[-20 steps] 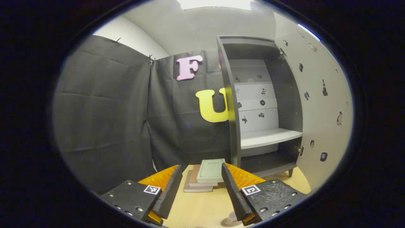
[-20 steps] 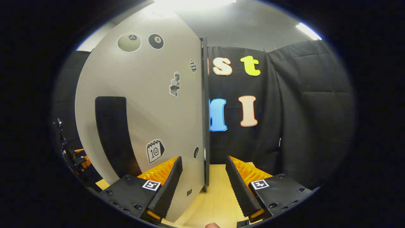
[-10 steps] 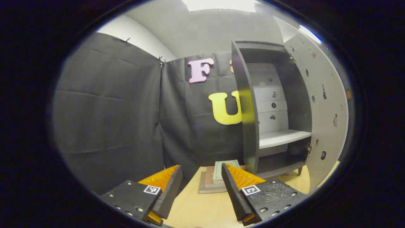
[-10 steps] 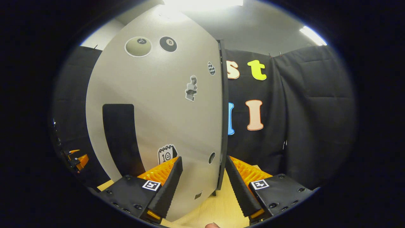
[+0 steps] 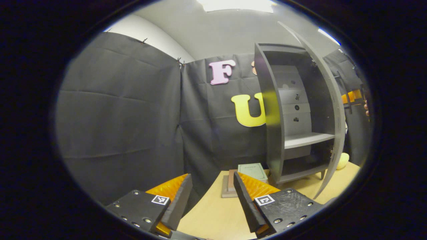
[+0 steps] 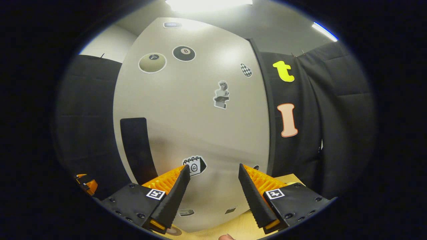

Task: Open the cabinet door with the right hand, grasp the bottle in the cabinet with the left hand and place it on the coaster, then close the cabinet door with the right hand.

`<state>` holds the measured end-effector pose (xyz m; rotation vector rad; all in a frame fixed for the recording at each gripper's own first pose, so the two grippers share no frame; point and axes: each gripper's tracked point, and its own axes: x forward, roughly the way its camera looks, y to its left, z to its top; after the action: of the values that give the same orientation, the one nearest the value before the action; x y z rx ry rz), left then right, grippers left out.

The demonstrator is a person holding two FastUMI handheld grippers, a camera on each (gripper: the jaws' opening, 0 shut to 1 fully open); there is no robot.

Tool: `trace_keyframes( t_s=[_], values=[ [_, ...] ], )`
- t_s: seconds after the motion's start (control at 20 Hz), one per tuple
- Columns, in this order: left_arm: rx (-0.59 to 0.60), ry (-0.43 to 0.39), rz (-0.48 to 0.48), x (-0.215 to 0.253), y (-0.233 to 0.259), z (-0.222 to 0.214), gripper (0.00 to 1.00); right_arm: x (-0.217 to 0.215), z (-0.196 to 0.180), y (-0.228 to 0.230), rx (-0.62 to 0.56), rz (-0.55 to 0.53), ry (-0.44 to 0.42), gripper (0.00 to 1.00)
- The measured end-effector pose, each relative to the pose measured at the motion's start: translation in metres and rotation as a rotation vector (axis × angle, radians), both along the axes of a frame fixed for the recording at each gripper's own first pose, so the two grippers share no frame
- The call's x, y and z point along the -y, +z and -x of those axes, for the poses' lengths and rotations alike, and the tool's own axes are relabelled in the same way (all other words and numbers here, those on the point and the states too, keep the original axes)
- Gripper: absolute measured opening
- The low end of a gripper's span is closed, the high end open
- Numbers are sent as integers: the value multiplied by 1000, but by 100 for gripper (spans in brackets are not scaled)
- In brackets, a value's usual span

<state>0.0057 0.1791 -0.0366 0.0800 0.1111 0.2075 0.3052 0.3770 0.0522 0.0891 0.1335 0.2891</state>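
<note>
Right gripper [image 6: 210,193] gapes wide, holding nothing, facing the pale sticker-covered cabinet door [image 6: 193,126]; left gripper [image 5: 210,196] likewise wide, dark cabinet [image 5: 293,116] at two o'clock.

The cabinet door [image 5: 328,110] has swung round toward closing and now shows nearly edge-on in the left gripper view, where a second ago its sticker-covered inner face was broad. In the right gripper view its outer face [image 6: 200,126] has spread wider, covering more of the wall behind.

Cabinet door [image 6: 196,126] directly before right claw [image 6: 210,196].
</note>
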Motion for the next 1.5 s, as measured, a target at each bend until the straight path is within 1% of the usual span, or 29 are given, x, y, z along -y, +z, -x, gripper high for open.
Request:
trace_keyframes(
  t_s=[0.15,0.2,0.25,0.35,0.4,0.45,0.55,0.6,0.65,0.7,0.75,0.8,0.85,0.9,0.95,1.0,1.1,1.15,1.25,1.3,1.35,1.4,1.45,1.5],
  values=[
    [-4,22,0,-12,-3,8,75,-32,-9,0,9,-4,32,93],
    [-4,30,-2,-16,-2,11,75,-38,-13,-2,9,4,30,93],
    [-3,38,-4,-20,0,13,77,-42,-19,-3,15,19,26,93],
    [-3,50,-7,-25,-1,19,77,-49,-30,-6,17,40,13,93],
    [-4,57,-8,-28,-1,22,75,-53,-35,-7,15,40,13,93],
    [-8,62,-7,-30,-2,24,77,-57,-39,-8,12,37,14,93],
    [-20,69,-5,-33,-5,27,77,-61,-47,-10,9,38,12,93],
    [-25,68,-5,-34,-6,26,75,-63,-50,-10,12,36,8,89],
    [-30,63,-7,-33,-8,24,77,-66,-51,-12,5,37,6,89],
    [-34,56,-8,-30,-10,24,77,-67,-52,-11,10,37,2,93],
    [-32,48,-9,-27,-8,22,77,-68,-53,-11,11,41,1,93],
    [-27,44,-11,-22,-5,20,75,-68,-51,-13,9,42,2,93],
    [-19,42,-13,-16,-2,19,77,-68,-48,-11,10,39,15,94],
    [-12,41,-15,-8,2,15,77,-65,-44,-9,14,37,26,94],
    [-4,34,-16,2,7,11,77,-58,-38,-6,24,40,33,98],
    [0,23,-14,14,10,7,75,-47,-31,-3,31,52,36,98],
    [5,-8,-11,44,15,-3,76,-21,-15,1,47,76,40,96],
    [10,-24,-11,59,20,-6,77,-8,-6,4,59,84,41,97],
    [24,-53,-16,88,31,-13,75,25,12,8,77,101,33,97],
    [31,-68,-18,104,36,-14,75,42,20,9,83,106,24,97],
    [37,-86,-18,120,42,-16,77,59,28,11,87,107,17,97],
    [41,-105,-16,136,46,-19,77,76,36,11,88,104,8,97],
    [44,-123,-16,152,50,-21,75,92,43,12,86,100,-2,97],
    [50,-139,-17,169,55,-21,77,108,51,11,83,94,-12,97]
  ],
)
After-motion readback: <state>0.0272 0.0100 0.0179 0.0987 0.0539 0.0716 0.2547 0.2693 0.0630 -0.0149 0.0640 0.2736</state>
